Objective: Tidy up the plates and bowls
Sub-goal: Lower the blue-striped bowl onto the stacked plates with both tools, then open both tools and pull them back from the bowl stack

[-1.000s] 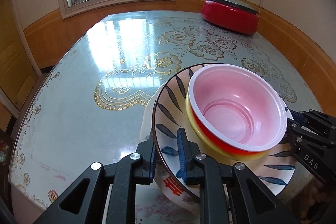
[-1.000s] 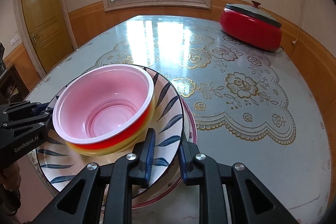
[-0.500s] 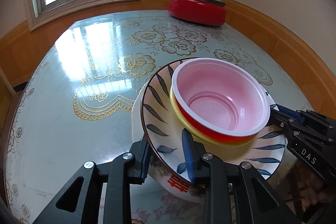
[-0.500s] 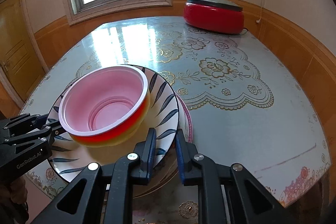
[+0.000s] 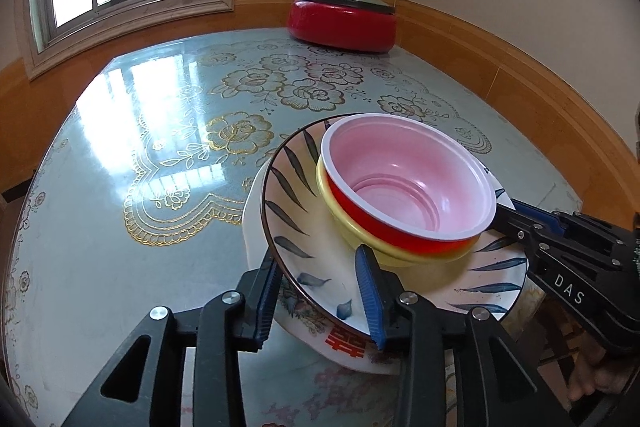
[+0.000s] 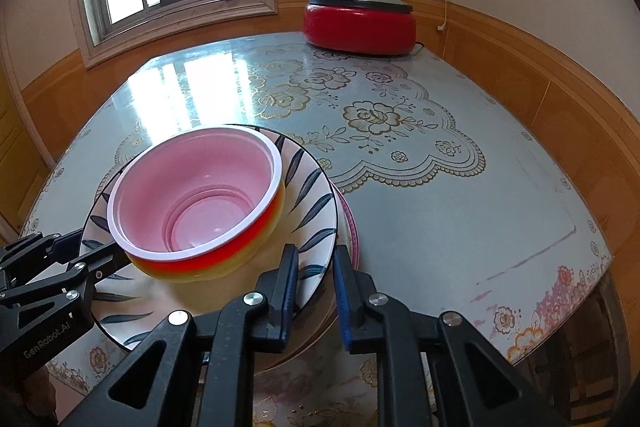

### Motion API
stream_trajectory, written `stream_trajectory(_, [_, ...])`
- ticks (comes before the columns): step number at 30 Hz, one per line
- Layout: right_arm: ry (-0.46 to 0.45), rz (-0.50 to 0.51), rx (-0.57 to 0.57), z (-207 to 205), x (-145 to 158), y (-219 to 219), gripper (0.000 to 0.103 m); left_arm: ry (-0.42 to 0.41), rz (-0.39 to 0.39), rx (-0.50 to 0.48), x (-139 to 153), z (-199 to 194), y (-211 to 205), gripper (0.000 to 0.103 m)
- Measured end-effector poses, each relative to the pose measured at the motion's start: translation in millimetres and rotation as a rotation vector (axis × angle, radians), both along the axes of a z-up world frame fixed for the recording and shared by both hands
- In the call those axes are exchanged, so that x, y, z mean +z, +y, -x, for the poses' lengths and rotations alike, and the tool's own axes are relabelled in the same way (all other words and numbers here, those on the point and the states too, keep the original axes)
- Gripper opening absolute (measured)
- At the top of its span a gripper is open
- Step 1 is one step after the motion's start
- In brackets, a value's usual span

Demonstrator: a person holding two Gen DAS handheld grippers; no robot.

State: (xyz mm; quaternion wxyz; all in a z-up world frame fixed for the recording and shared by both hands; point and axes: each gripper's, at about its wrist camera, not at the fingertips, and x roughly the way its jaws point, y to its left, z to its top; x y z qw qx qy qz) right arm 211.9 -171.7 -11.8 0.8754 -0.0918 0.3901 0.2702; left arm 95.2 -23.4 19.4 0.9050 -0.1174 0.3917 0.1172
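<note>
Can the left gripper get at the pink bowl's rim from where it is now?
Probably yes. The left gripper, jaws opening astride the leaf-patterned plate rim, sits just below the pink bowl, nothing between; the right gripper only crowds the far side.

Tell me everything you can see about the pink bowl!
The pink bowl is round and deep, pale pink inside with stepped rings near its bottom and a white rim. Outside it looks red, and it sits nested in a yellow bowl. It looks like shiny plastic and is empty. The pair rests slightly tilted on a white plate with blue leaves, which tops a stack of plates on the table. No claw touches the bowl.
</note>
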Motion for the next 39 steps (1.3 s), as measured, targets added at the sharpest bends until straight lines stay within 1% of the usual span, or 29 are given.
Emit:
stream_trajectory(4, [0.008, -0.017, -0.028, 6, 1, -2, 0.020, -0.005, 0.009, -0.019, 2, 4, 2, 0.039])
stream_trajectory(10, [0.049, -0.066, -0.067, 11, 2, -7, 0.020, -0.011, 0.008, -0.045, 3, 7, 2, 0.039])
stream_trajectory(15, [0.039, -0.068, -0.088, 15, 4, -8, 0.017, -0.014, 0.012, -0.062, 4, 7, 4, 0.040])
stream_trajectory(17, [0.030, -0.070, -0.095, 18, 5, -9, 0.017, -0.017, 0.013, -0.069, 3, 7, 4, 0.042])
stream_trajectory(20, [0.029, -0.066, -0.097, 20, 6, -9, 0.017, -0.025, 0.035, -0.063, 2, 8, 8, 0.045])
stream_trajectory(22, [0.051, -0.090, -0.093, 19, 6, -12, 0.017, -0.033, 0.050, -0.052, 2, 11, 11, 0.045])
stream_trajectory(25, [0.079, -0.157, -0.089, 20, 5, -22, 0.017, -0.051, 0.076, -0.024, 4, 20, 18, 0.047])
stream_trajectory(28, [0.066, -0.200, -0.053, 28, 7, -31, 0.017, -0.072, 0.094, 0.008, 10, 33, 26, 0.047])
stream_trajectory(30, [0.066, -0.230, -0.021, 36, 10, -38, 0.017, -0.087, 0.121, 0.029, 12, 44, 31, 0.048])
stream_trajectory(32, [0.065, -0.248, 0.023, 42, 11, -43, 0.017, -0.092, 0.124, 0.058, 16, 55, 36, 0.047])
stream_trajectory(34, [0.081, -0.254, 0.080, 48, 11, -44, 0.017, -0.100, 0.166, 0.082, 15, 66, 43, 0.047])
stream_trajectory(35, [0.083, -0.244, 0.116, 50, 10, -42, 0.017, -0.095, 0.176, 0.101, 13, 70, 47, 0.047])
stream_trajectory(37, [0.091, -0.202, 0.155, 55, 4, -37, 0.017, -0.061, 0.149, 0.158, 7, 73, 51, 0.045])
stream_trajectory(39, [0.136, -0.195, 0.193, 55, -4, -32, 0.017, -0.032, 0.160, 0.191, -2, 74, 54, 0.045])
